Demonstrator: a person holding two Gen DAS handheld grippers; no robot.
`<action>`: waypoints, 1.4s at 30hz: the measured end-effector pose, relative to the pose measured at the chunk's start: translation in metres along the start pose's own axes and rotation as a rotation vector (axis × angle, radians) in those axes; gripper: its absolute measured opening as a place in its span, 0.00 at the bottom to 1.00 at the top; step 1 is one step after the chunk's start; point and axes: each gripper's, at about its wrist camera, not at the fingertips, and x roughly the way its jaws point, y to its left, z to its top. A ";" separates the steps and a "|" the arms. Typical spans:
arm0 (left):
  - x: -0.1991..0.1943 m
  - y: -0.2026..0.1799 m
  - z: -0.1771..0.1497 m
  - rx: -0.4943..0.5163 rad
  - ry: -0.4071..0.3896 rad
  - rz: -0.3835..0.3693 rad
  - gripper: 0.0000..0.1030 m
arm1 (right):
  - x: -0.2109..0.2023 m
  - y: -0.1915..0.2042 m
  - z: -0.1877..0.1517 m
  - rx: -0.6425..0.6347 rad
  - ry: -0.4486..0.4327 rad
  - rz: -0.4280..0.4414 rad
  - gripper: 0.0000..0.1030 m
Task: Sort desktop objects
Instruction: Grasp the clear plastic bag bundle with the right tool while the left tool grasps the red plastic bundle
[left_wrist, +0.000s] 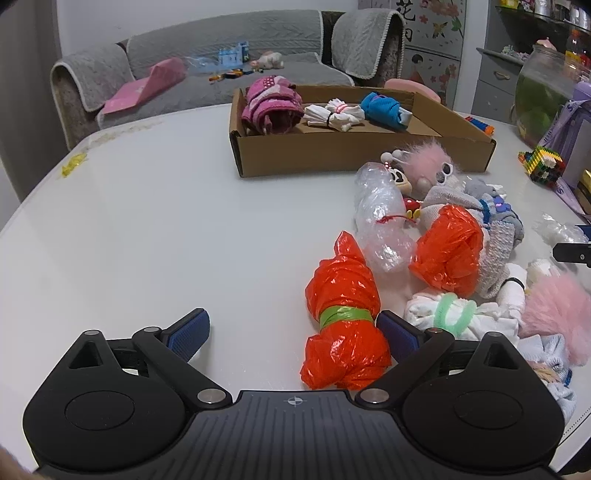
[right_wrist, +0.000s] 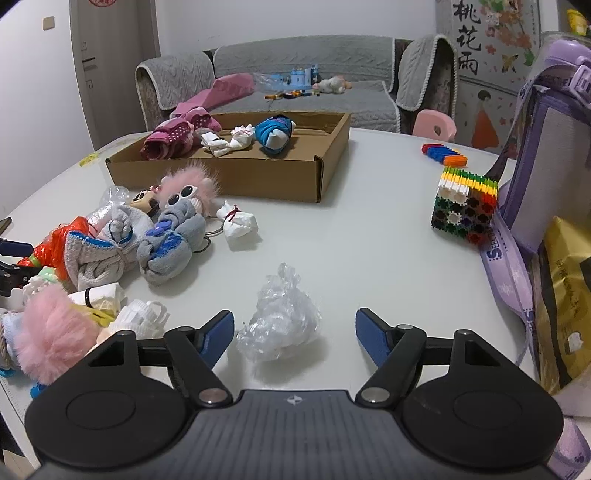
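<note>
My left gripper (left_wrist: 293, 336) is open above the white table (left_wrist: 147, 229). An orange plastic bundle (left_wrist: 343, 325) tied with a green band lies between its fingers, close against the right pad (left_wrist: 399, 339) and far from the left pad. My right gripper (right_wrist: 295, 338) is open too. A crumpled clear plastic bag (right_wrist: 280, 317) sits between its fingers, near the left pad (right_wrist: 219, 334), with a gap to the right pad. A cardboard box (left_wrist: 332, 155) (right_wrist: 258, 173) at the back holds a pink bundle, a white bundle and a blue bundle.
A pile lies between the two grippers: a second orange bag (left_wrist: 448, 251), a clear wrapped bundle (left_wrist: 384, 225), grey socks (right_wrist: 170, 243), pink fluffy toys (right_wrist: 55, 332) and a white tied bundle (right_wrist: 240, 225). A colourful block cube (right_wrist: 463, 206) and a purple bag (right_wrist: 546, 155) stand at the right.
</note>
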 end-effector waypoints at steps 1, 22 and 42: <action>0.000 0.000 0.000 0.003 -0.003 0.001 0.96 | 0.000 0.000 0.000 -0.006 -0.002 -0.003 0.64; -0.007 -0.005 0.007 0.006 -0.010 -0.030 0.39 | -0.002 0.007 0.002 -0.036 -0.021 -0.006 0.31; -0.067 0.003 0.052 0.058 -0.135 0.011 0.39 | -0.045 -0.021 0.030 0.088 -0.180 0.039 0.31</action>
